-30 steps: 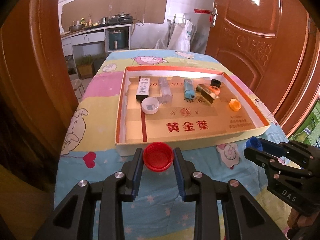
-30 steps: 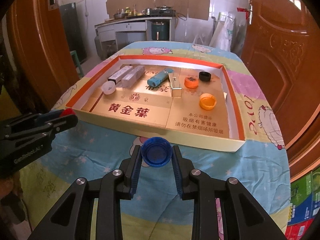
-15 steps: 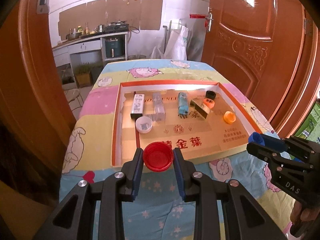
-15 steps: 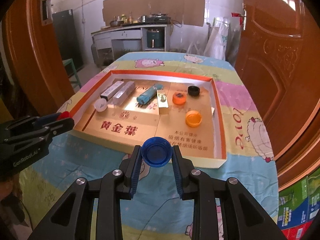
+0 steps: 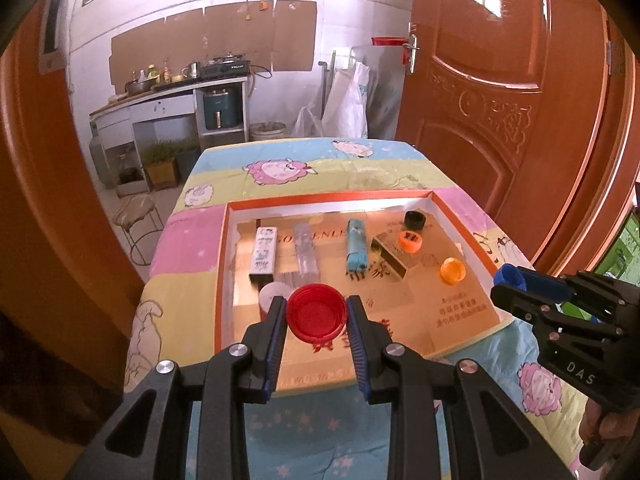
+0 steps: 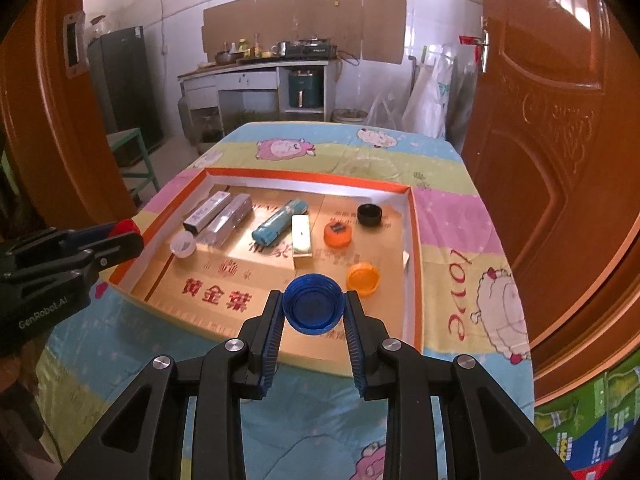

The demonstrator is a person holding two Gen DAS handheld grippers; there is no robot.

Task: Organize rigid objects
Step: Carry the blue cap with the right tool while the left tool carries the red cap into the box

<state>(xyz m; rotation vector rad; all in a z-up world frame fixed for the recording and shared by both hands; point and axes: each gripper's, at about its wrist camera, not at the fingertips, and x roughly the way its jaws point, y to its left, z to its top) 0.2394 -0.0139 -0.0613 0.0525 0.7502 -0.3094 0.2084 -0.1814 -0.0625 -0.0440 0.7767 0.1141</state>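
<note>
My left gripper is shut on a red bottle cap, held above the near left part of the shallow orange-rimmed box. In the right wrist view my right gripper is shut on a blue bottle cap above the box's near right part. Each gripper shows in the other's view: the right one at the right edge, the left one at the left edge. Inside the box lie a white cap, two orange caps and a black cap.
The box also holds a white carton, a clear case, a teal tube and a gold block. It rests on a table with a cartoon-print cloth. Orange doors stand close on both sides; a stool is beyond the left edge.
Both grippers have risen and moved forward with their caps, from in front of the box's near wall to above its near floor. The grips have not changed.
</note>
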